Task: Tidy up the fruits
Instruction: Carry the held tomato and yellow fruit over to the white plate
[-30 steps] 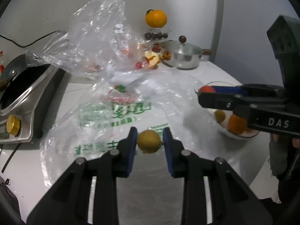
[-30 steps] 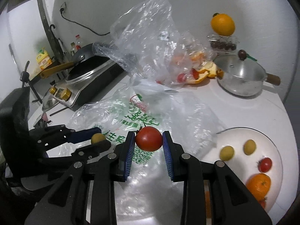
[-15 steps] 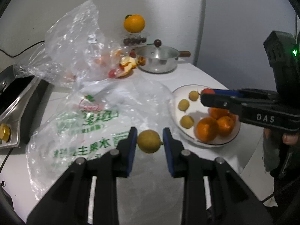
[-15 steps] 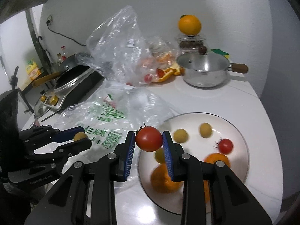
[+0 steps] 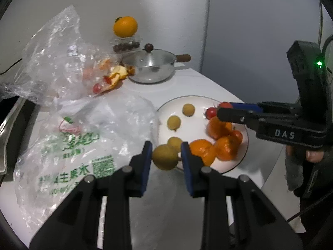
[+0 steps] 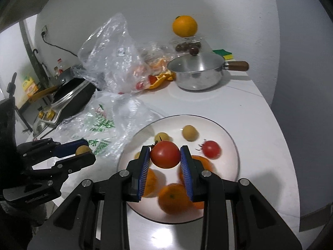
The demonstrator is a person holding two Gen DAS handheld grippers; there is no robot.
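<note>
Both jaws are clenched on fruit. On my left gripper (image 5: 166, 156) the blue pads press a small yellow fruit (image 5: 164, 156) from either side; it sits right at the fingertips, hanging above the near left edge of the white plate (image 5: 164, 108), just beside the printed plastic bag (image 5: 83, 145). On my right gripper (image 6: 165, 156) the pads squeeze a red tomato (image 6: 165, 154) the same way, at the tips, and I see it held over the middle of the plate (image 6: 233, 139), above the oranges (image 6: 172, 195).

On the plate lie three more yellow fruits (image 5: 173, 123), a small tomato (image 6: 211, 149) and several oranges. Toward the table's far edge stand a lidded steel pot (image 6: 197, 73) and a crumpled clear bag (image 6: 112, 60) with peels. A big orange (image 6: 184, 26) rests on a clear box by the wall.
</note>
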